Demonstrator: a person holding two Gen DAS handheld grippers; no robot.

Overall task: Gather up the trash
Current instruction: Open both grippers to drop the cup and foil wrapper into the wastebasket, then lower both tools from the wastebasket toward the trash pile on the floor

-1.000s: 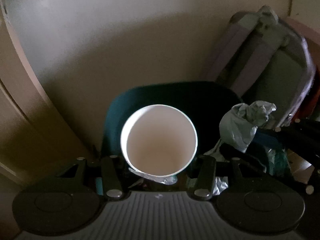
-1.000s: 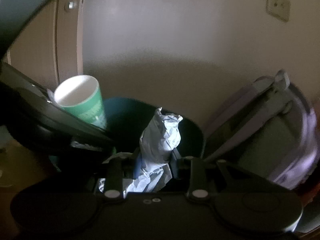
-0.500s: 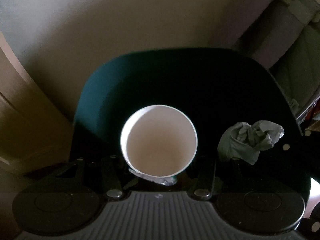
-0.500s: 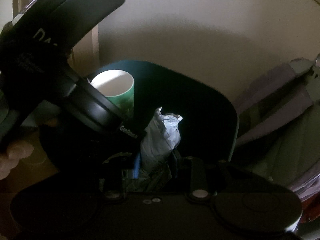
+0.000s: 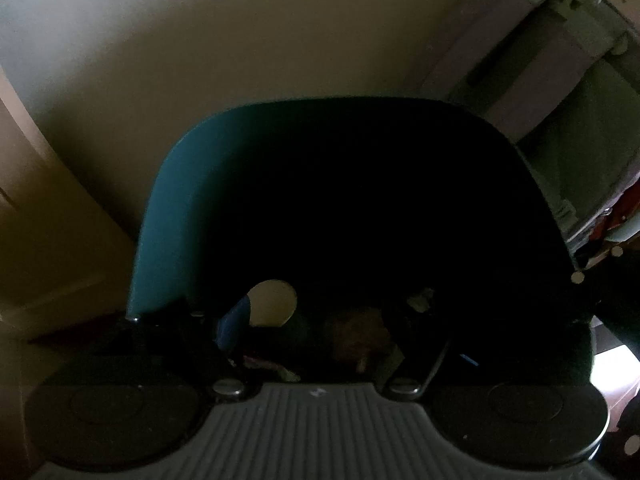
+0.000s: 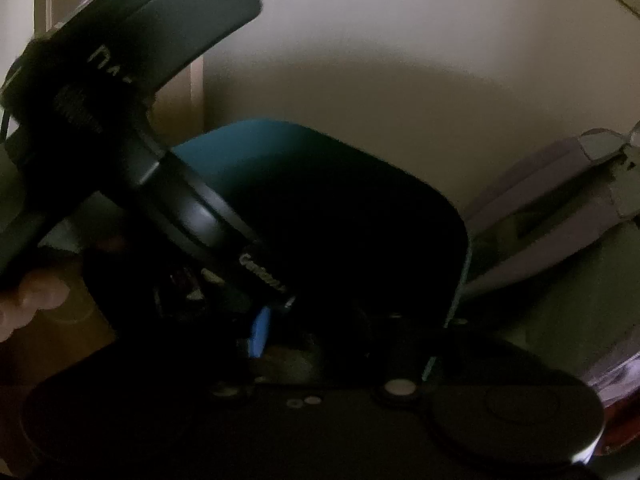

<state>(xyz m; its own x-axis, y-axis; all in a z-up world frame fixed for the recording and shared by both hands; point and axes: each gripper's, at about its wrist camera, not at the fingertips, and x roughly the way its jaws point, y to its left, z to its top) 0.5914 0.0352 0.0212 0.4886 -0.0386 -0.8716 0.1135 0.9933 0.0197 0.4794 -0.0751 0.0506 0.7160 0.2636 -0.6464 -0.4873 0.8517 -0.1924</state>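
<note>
- Standing against a pale wall [image 5: 168, 56], a teal bin [image 5: 168, 216] is filling both views; a purple-grey bag [image 5: 532, 64] is leaning just beside it.
- Left gripper [image 5: 316, 320] is reaching into the bin, fingers [image 5: 234, 322] spread wide, gripping nothing.
- The cup [image 5: 272, 304] is lying inside the bin, beyond them.
- Right gripper [image 6: 320, 340] is also over the bin; it is too dark to tell its spread or load.

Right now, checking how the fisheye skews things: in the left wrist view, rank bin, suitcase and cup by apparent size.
1. Bin, fills mid-frame.
2. Suitcase, cut off by the edge.
3. Cup, only its pale mouth shows.
Bin sits nearest, so its lead is partly closeness.
</note>
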